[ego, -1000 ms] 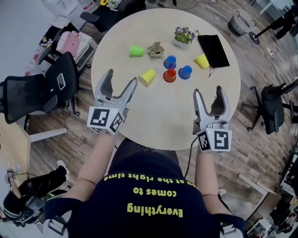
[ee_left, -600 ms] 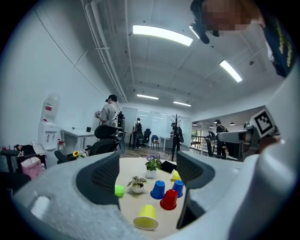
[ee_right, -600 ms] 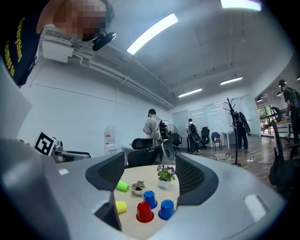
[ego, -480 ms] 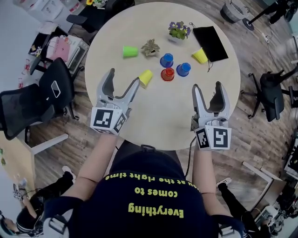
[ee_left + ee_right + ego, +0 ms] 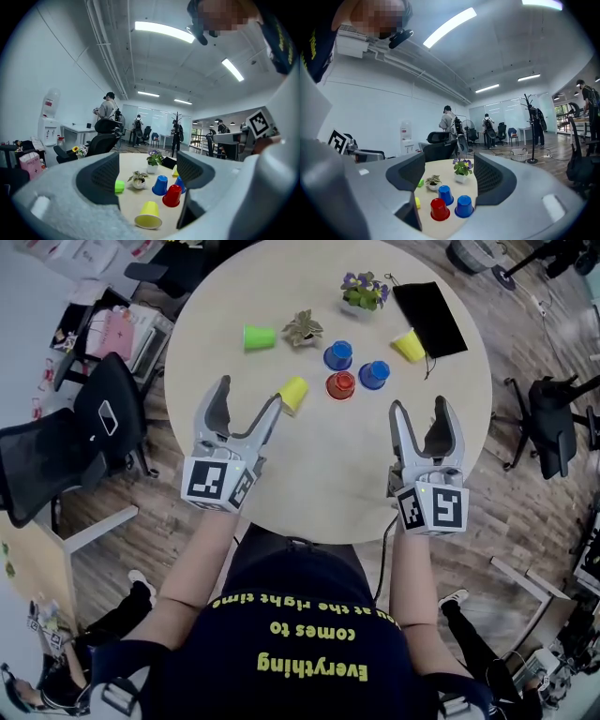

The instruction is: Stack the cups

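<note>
Several plastic cups sit on the far half of the round table (image 5: pixel 319 474). A yellow cup (image 5: pixel 293 393) lies on its side just past my left gripper (image 5: pixel 247 396), which is open and empty. Upside down stand a red cup (image 5: pixel 340 385) and two blue cups (image 5: pixel 338 355) (image 5: pixel 374 374). A green cup (image 5: pixel 258 337) lies at the far left and another yellow cup (image 5: pixel 409 345) at the far right. My right gripper (image 5: pixel 419 409) is open and empty, short of the cups. The left gripper view has the yellow cup (image 5: pixel 149 215) nearest, between the jaws; the right gripper view has the red cup (image 5: pixel 439 209).
A small potted plant (image 5: pixel 304 328), a pot of purple flowers (image 5: pixel 364 290) and a black pouch (image 5: pixel 429 318) sit behind the cups. Office chairs (image 5: pixel 112 413) stand around the table on the wooden floor. People stand far off in the room.
Almost nothing: the head view has shifted slightly, and both grippers stay open and empty over the near part of the table.
</note>
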{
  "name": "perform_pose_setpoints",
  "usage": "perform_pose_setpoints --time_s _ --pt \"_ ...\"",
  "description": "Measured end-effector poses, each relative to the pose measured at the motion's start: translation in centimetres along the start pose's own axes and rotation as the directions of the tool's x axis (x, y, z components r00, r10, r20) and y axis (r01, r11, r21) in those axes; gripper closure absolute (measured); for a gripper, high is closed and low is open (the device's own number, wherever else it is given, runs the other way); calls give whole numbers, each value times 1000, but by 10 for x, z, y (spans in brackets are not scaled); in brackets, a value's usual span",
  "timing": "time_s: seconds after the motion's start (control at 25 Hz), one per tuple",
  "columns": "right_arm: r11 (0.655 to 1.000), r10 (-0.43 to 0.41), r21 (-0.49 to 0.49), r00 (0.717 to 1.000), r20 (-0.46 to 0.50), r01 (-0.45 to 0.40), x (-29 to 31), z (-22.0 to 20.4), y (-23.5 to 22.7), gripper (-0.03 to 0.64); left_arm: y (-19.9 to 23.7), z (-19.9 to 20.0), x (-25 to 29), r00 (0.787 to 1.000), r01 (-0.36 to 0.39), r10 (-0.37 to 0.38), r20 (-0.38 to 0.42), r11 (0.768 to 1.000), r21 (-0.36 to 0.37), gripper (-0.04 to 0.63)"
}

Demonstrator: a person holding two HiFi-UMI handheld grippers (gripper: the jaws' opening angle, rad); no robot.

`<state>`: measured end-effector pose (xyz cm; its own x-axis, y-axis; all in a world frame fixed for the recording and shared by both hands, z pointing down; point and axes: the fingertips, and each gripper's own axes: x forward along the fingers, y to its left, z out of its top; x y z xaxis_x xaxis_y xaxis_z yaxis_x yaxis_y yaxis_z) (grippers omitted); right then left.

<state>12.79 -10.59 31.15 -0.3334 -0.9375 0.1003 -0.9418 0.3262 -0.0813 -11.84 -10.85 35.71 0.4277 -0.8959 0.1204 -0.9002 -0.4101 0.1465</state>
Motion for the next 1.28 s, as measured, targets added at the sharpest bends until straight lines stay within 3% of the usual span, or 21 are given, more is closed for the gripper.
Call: perform_pose_setpoints --time_s 0.32,0.76,0.96,1.28 --pt "999 7 54 998 -55 -4 24 -35 -13 308 0 -21 8 999 0 0 -33 1000 -19 212" --pt "1000 -17 -10 987 -160 16 68 -95 -36 336 5 -41 23 998 -6 4 -64 999 -34 212" --pt "998 -19 53 978 -206 31 89 -128 -45 348 6 -48 26 997 -4 1 -82 999 -37 212" --pt "999 -48 -29 964 -261 41 109 -169 -49 381 12 -56 26 995 -14 10 -99 999 -37 212"
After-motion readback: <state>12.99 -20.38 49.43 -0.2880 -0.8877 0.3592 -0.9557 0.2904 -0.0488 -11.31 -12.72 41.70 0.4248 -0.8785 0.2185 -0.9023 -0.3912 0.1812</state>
